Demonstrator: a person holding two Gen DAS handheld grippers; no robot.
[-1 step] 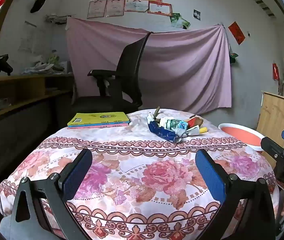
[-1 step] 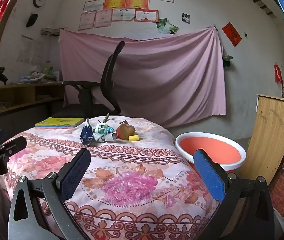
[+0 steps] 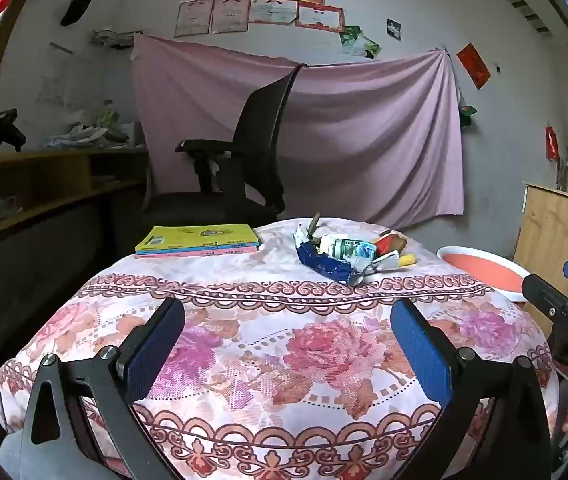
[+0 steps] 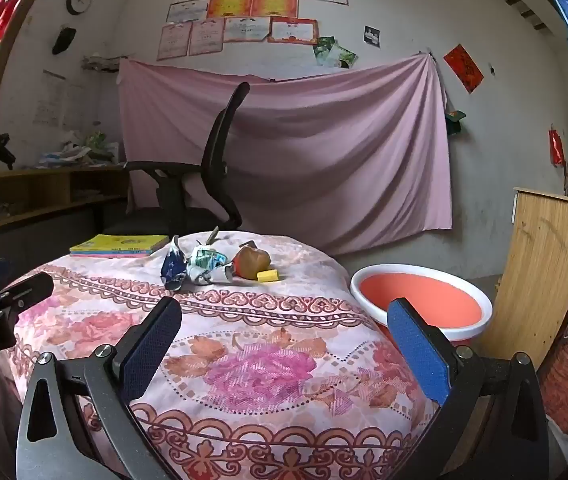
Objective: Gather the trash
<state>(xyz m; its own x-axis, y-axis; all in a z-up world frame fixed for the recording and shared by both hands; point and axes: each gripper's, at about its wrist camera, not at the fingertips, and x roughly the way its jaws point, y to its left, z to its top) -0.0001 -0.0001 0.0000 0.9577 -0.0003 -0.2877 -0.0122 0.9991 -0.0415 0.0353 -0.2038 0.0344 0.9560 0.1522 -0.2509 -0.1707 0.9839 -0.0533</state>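
A small heap of trash lies on the far part of the floral tablecloth [image 3: 267, 344]: a crumpled blue wrapper [image 3: 324, 262], a white-green wrapper [image 3: 348, 248], a brown fruit piece [image 4: 251, 262] and a yellow scrap [image 4: 267, 276]. An orange basin with a white rim [image 4: 424, 300] stands beyond the table's right edge; it also shows in the left wrist view [image 3: 488, 268]. My left gripper [image 3: 288, 344] is open and empty above the near table. My right gripper [image 4: 284, 344] is open and empty above the near right of the table.
A stack of books with a yellow cover [image 3: 199, 240] lies at the table's far left. A black office chair [image 3: 239, 176] stands behind the table. A wooden desk [image 3: 23, 184] is on the left, a wooden cabinet [image 4: 548, 272] on the right.
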